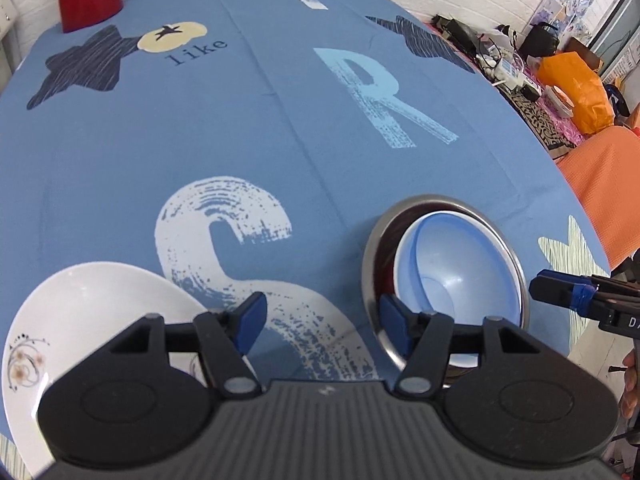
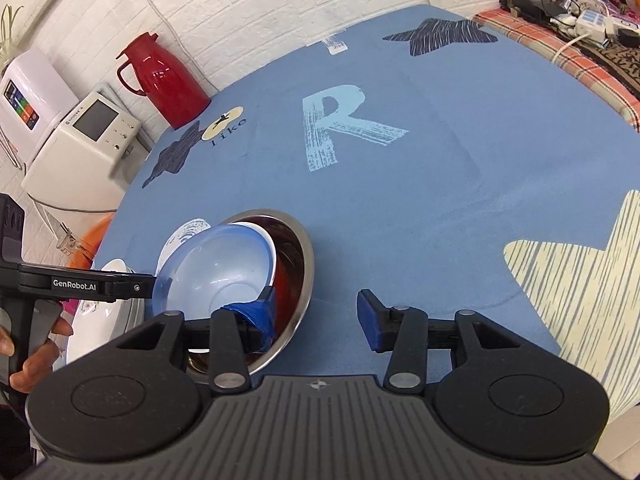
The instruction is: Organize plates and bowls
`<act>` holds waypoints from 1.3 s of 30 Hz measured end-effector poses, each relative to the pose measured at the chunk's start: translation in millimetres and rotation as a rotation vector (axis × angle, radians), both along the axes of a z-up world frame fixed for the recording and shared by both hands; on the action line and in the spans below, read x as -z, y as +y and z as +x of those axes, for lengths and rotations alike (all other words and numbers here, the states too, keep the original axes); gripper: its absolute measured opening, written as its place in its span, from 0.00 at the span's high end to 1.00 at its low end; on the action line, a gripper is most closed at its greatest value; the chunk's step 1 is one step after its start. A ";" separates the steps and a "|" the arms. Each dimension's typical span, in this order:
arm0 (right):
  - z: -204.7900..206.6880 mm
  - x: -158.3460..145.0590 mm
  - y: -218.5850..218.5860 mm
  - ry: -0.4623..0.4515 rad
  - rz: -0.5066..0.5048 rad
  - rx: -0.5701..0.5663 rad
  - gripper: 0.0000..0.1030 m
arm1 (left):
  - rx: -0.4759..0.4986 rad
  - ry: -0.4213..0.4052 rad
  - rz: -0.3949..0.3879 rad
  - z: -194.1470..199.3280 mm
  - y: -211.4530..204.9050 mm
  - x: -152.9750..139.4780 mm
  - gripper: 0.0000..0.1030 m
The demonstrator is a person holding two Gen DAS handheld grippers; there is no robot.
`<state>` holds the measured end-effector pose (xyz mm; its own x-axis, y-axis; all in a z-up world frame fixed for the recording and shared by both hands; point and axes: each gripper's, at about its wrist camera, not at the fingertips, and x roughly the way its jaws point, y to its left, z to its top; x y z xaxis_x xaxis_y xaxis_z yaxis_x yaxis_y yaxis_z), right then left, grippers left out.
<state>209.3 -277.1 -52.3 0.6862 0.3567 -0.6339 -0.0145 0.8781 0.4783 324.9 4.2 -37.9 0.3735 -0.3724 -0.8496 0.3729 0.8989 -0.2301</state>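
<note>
Left wrist view: left hand-held gripper (image 1: 320,318) has its jaws wide apart, gripping nothing, hovering over the blue-clothed desk (image 1: 240,128). Landmark is the steel bowl (image 1: 374,248). Blue bowl (image 1: 460,264) sits tilted inside it, with a white bowl rim (image 1: 400,264) between the two and something dark red under that. White plate (image 1: 80,320) with floral print lies on the desk left of the steel bowl, apart from it. Right hand-held gripper (image 2: 316,312) also spread apart, empty; its left finger (image 2: 260,312) overlaps the steel bowl's near rim, contact unclear; its right finger is over bare cloth. Red jug (image 2: 168,80) stands well beyond the steel bowl, at the desk's far corner.
</note>
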 end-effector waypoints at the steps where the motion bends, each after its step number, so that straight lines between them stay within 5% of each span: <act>1: 1.2 2.0 -0.5 0.009 -0.002 -0.002 0.72 | 0.002 0.001 0.002 0.3 -1.3 1.5 0.39; 16: 37.9 5.0 21.8 0.107 -0.220 -0.104 0.68 | 0.003 -0.018 0.037 3.1 -13.3 12.3 0.37; 23: 31.3 18.2 12.5 0.106 -0.111 -0.041 0.61 | 0.001 -0.025 -0.009 8.1 -7.2 14.6 0.37; 26: 28.7 14.2 20.3 0.102 -0.172 -0.062 0.59 | 0.001 -0.029 -0.014 6.3 -6.4 15.2 0.38; 30: 36.2 12.0 20.8 0.150 -0.165 -0.078 0.60 | 0.001 0.000 -0.054 7.8 -4.8 15.5 0.53; 35: 29.0 11.9 21.4 0.059 -0.144 -0.123 0.83 | 0.010 0.017 -0.104 1.5 -3.7 15.1 0.71; 39: 32.0 10.5 22.9 0.050 -0.129 -0.130 0.91 | -0.047 0.080 -0.200 1.5 6.4 20.6 0.83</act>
